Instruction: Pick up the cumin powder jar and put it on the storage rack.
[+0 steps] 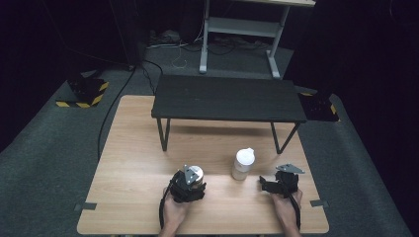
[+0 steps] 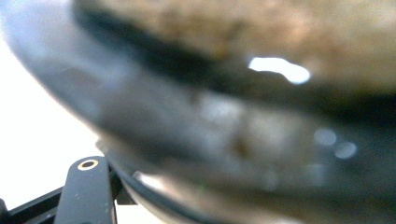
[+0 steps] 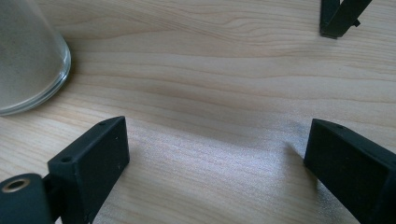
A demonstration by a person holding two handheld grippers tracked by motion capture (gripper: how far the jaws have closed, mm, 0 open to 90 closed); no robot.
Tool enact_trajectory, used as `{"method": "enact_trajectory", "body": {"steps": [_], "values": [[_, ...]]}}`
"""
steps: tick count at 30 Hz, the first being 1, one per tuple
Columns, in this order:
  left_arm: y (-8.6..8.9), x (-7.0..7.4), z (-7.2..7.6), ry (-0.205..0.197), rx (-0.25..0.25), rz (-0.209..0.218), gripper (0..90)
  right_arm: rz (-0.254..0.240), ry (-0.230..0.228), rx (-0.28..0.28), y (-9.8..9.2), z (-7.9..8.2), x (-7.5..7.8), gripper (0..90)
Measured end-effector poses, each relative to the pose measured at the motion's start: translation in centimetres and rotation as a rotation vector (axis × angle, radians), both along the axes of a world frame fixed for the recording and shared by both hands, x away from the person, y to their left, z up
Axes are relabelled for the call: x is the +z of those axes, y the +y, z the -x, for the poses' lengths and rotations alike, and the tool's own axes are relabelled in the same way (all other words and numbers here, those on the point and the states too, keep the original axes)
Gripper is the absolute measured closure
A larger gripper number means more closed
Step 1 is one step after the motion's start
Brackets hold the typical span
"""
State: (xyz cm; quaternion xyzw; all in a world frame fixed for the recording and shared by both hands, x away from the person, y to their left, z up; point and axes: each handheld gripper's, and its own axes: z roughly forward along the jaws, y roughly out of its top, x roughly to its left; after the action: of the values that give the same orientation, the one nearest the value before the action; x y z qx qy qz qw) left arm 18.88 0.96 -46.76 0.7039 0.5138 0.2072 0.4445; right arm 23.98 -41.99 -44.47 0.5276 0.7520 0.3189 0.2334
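Clear glass jar [image 3: 28, 56], grainy wood table [image 3: 224, 70]

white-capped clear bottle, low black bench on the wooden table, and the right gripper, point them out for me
white-capped clear bottle [image 1: 243, 164], high view, on its body below the cap
low black bench [image 1: 227, 98], high view, on its flat top
right gripper [image 3: 215, 161], right gripper view, midway between its open fingertips

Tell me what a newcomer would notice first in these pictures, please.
Probably the low black bench standing across the far half of the wooden table. Next, the white-capped jar near the front, beside the open right gripper, and the left gripper pressed against a metal-lidded jar.
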Motion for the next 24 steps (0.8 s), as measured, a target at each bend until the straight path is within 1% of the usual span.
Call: {"method": "enact_trajectory", "body": {"steps": [3,4,5,6,7,9,10,11,12,14,15,16,17,18,19,24], "values": [[0.0,0.0,0.1,-0.001,0.002,-0.001,31.7,0.000,0.000,0.000,0.0,0.0,0.0,5.9],[-0.2,-0.1,0.2,-0.005,0.013,0.011,31.7,0.000,0.000,0.000,0.0,0.0,0.0,5.9],[0.3,0.5,-0.1,0.008,-0.026,-0.045,31.8,0.001,0.000,0.000,0.0,0.0,0.0,5.9],[-0.2,-0.1,0.3,-0.006,0.015,0.012,31.8,0.001,0.000,-0.001,0.0,0.0,0.0,5.9],[0.0,0.2,0.1,0.002,-0.002,-0.016,31.8,0.000,0.000,-0.001,0.0,0.0,0.0,5.9],[-0.1,0.2,0.2,0.001,0.002,-0.013,31.8,0.001,-0.001,-0.001,0.0,0.0,0.0,6.0],[-0.1,0.1,0.3,-0.005,0.012,-0.003,31.8,0.001,-0.001,-0.001,0.0,0.0,0.0,6.0],[0.1,0.3,0.2,-0.004,0.003,-0.016,31.8,0.001,-0.001,-0.001,0.0,0.0,0.0,6.0],[0.0,0.3,0.3,-0.007,0.012,-0.002,31.8,0.001,-0.001,-0.001,0.0,0.0,0.0,6.0],[0.3,0.7,0.3,-0.008,0.002,-0.012,31.8,0.000,0.000,-0.001,0.0,0.0,0.0,6.0],[0.3,0.8,0.3,-0.011,0.002,-0.010,31.8,0.000,-0.001,-0.001,0.0,0.0,0.0,6.0],[0.2,0.9,0.4,-0.015,0.010,0.004,31.8,0.000,-0.001,-0.001,0.0,0.0,0.0,6.0],[0.2,1.1,0.3,-0.014,0.007,-0.005,31.8,0.001,0.000,-0.001,0.0,0.0,0.0,6.0],[-0.9,-0.5,0.8,-0.063,0.088,0.155,31.8,0.000,0.000,-0.001,0.0,0.0,0.0,6.0],[-0.9,-0.2,0.8,-0.062,0.086,0.143,31.8,0.000,-0.001,-0.001,0.0,0.0,0.0,6.0],[-0.7,0.9,0.5,-0.054,0.089,0.149,31.8,0.000,-0.001,-0.001,0.0,0.0,0.0,6.0]]}}
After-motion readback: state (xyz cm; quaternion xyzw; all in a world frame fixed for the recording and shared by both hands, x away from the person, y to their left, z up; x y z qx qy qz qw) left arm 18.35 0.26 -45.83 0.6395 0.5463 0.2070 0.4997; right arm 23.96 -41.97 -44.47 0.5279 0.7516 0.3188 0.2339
